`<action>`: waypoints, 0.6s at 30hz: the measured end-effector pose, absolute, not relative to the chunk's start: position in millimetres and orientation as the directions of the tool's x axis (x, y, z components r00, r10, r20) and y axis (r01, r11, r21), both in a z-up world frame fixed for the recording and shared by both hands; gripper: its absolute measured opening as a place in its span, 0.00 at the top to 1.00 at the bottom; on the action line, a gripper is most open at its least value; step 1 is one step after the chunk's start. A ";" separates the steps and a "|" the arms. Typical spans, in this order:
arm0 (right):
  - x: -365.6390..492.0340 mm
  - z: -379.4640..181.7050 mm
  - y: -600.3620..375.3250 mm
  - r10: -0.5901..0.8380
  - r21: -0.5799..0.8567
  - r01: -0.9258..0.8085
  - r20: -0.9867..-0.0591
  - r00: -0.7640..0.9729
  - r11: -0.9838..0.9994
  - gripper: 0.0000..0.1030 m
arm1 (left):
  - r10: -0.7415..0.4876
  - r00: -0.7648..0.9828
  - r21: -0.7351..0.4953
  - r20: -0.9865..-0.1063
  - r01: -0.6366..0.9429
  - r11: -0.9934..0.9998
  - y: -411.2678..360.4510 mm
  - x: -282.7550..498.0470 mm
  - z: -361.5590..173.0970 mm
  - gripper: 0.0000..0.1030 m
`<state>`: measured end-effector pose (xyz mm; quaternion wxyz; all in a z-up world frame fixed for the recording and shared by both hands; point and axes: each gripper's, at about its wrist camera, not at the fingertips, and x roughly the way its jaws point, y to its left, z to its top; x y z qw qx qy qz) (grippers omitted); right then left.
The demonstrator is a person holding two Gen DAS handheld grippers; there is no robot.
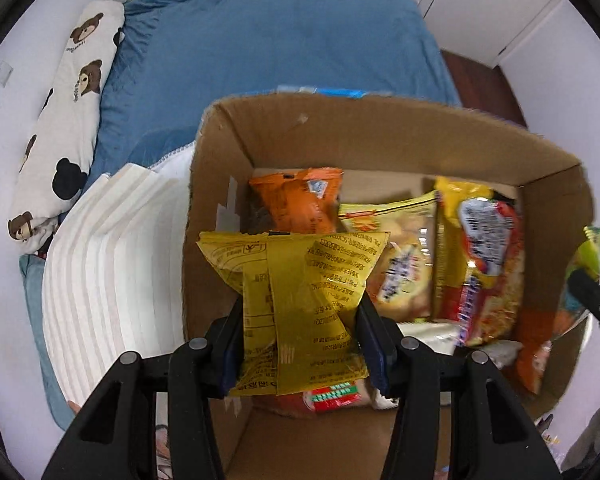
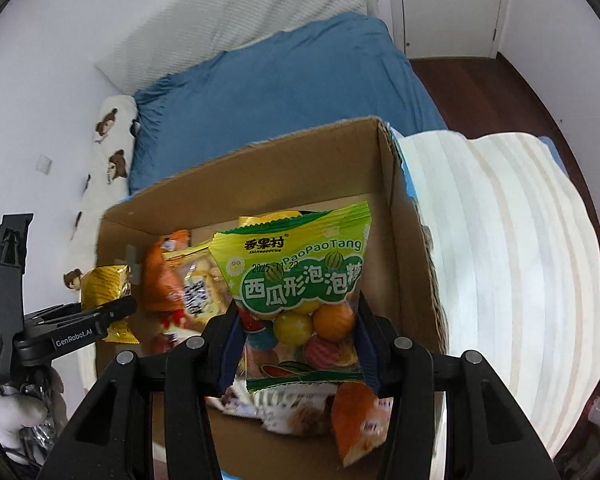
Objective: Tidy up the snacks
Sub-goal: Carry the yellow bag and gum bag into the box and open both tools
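A cardboard box [image 1: 224, 184] on the bed holds several snack packets: an orange one [image 1: 300, 200], a yellow cracker pack [image 1: 400, 256] and a noodle pack [image 1: 484, 260]. My left gripper [image 1: 300, 316] is shut on a yellow snack packet [image 1: 296, 304] held over the box's left side. My right gripper [image 2: 298, 320] is shut on a green bubble-gum bag [image 2: 300, 280] with coloured balls, held over the box [image 2: 404, 240] on its right side. The left gripper [image 2: 100, 316] with its yellow packet [image 2: 104, 284] shows at the left of the right wrist view.
The box stands on a bed with a blue sheet [image 1: 280, 40]. A striped white folded blanket [image 1: 112, 272] lies left of the box in the left view, and a bear-print pillow [image 1: 60, 128] lies by the wall. Dark wood floor [image 2: 480, 92] lies beyond the bed.
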<state>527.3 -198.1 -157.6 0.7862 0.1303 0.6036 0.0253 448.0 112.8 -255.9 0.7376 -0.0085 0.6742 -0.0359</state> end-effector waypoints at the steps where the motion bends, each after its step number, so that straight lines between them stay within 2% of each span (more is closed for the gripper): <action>1: 530.8 -162.9 -198.7 0.195 0.233 0.121 -0.944 0.265 0.965 0.50 | -0.059 0.081 -0.055 -0.995 0.042 0.998 112.5 450.1 -260.4 0.53; 3: 537.9 -172.7 -201.3 0.179 0.220 0.145 -0.951 0.253 0.965 0.50 | -0.043 0.049 -0.041 -0.998 0.033 0.999 113.6 454.5 -271.4 0.52; 4: 541.5 -178.7 -203.6 0.169 0.211 0.163 -0.957 0.237 0.964 0.49 | -0.041 0.035 -0.040 -0.999 0.027 0.999 114.2 456.1 -276.5 0.48; 5: 547.4 -186.1 -205.3 0.167 0.208 0.178 -0.961 0.222 0.962 0.38 | -0.046 0.036 -0.045 -0.998 0.019 0.999 115.3 457.1 -279.5 0.42; 6: 549.4 -189.6 -206.5 0.166 0.208 0.187 -0.962 0.215 0.960 0.28 | -0.048 0.042 -0.048 -0.998 0.011 0.999 116.3 457.3 -280.3 0.31; 7: 550.9 -191.0 -206.6 0.186 0.227 0.183 -0.958 0.218 0.957 0.20 | -0.080 0.043 -0.080 -0.996 0.003 0.997 117.0 457.0 -280.7 0.23; 10: 552.1 -192.2 -198.6 0.172 0.206 0.157 -0.963 0.206 0.966 0.10 | -0.104 0.055 -0.104 -0.993 -0.004 0.995 115.5 456.3 -278.1 0.11; 18: 540.4 -188.8 -188.1 0.145 0.174 0.134 -0.969 0.198 0.976 0.05 | -0.129 0.104 -0.131 -0.986 -0.005 0.991 115.1 449.4 -262.7 0.09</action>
